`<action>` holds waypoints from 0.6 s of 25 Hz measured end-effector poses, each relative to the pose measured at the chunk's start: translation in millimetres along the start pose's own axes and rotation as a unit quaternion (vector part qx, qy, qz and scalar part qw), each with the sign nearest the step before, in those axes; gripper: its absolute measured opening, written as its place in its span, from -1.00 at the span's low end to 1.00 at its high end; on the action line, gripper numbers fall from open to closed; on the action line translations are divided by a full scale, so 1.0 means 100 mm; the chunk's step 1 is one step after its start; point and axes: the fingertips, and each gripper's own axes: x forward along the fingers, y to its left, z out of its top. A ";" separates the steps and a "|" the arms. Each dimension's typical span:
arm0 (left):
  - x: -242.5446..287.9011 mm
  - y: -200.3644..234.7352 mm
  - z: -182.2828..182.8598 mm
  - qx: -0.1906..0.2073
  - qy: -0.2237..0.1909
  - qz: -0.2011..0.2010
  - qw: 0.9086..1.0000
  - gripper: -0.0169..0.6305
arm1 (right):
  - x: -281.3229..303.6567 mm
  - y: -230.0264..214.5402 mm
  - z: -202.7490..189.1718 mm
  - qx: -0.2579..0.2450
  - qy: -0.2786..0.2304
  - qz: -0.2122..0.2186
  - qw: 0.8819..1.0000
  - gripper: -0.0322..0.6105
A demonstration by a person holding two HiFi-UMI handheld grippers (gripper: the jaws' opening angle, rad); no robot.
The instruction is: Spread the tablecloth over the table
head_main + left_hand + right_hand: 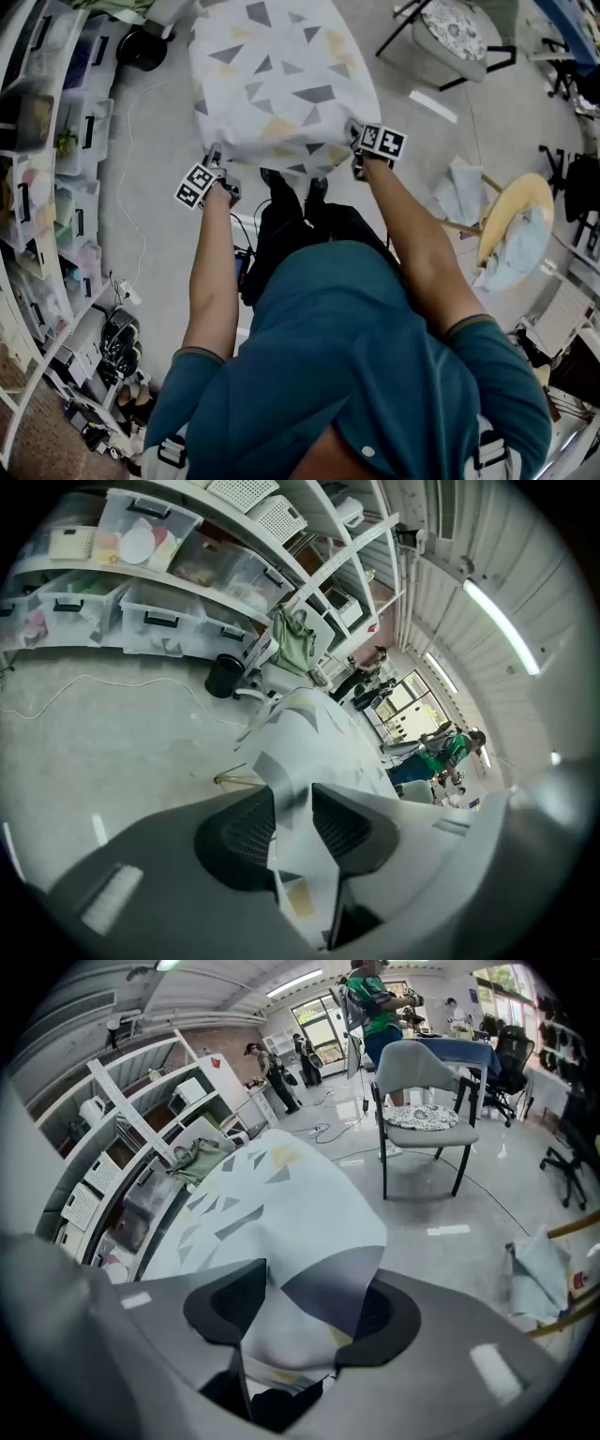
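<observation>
White fabric printed with grey and yellow triangles, the tablecloth [281,84], is seen draped over the bench, which is hidden beneath it. The cloth falls over the near edge.

At the near left corner of the tablecloth the left gripper [217,161] is held, and at the near right corner the right gripper [356,136]. In the left gripper view the fingers [239,832] are shown parted a little. The cloth's hem runs loosely through the gap and is not pinched. In the right gripper view the fingers [230,1302] are spread wider, and a slack fold of the tablecloth is bunched between them without being clamped.

Just below the near edge of the tablecloth, black shoes [291,187] are seen on the grey floor [159,234], below the person's teal shirt [347,375].

To the left of the tablecloth stands shelving [28,234] filled with clear storage boxes [80,122], and a white cable [129,141] trails between the two. A black bin [142,49] stands by the far left corner. Beyond the far right corner a chair [452,33] with a patterned cushion is placed. Well to the right, a round yellow bench [525,202] carries a pale blue cloth [516,253].
</observation>
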 end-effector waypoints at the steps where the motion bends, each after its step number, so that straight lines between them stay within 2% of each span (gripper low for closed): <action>1: -0.02 0.05 -0.02 -0.003 0.001 0.006 1.000 -0.60 | 0.00 -0.01 -0.03 -0.001 0.009 -0.002 1.000 -0.23; 7: -0.18 0.14 -0.07 0.018 -0.001 0.017 1.000 -0.61 | -0.05 -0.18 -0.16 0.002 0.023 -0.014 1.000 -0.23; 8: -0.21 0.12 -0.04 0.022 -0.007 0.014 1.000 -0.71 | -0.07 -0.21 -0.18 0.001 0.023 -0.015 1.000 -0.23; 11: -0.28 -0.02 0.06 0.042 -0.019 -0.005 0.999 -0.73 | -0.13 -0.26 -0.20 -0.005 0.020 -0.013 1.000 -0.23; 15: -0.33 -0.45 0.25 0.097 -0.033 -0.052 0.993 -0.73 | -0.22 -0.26 -0.14 0.005 0.013 -0.003 1.000 -0.23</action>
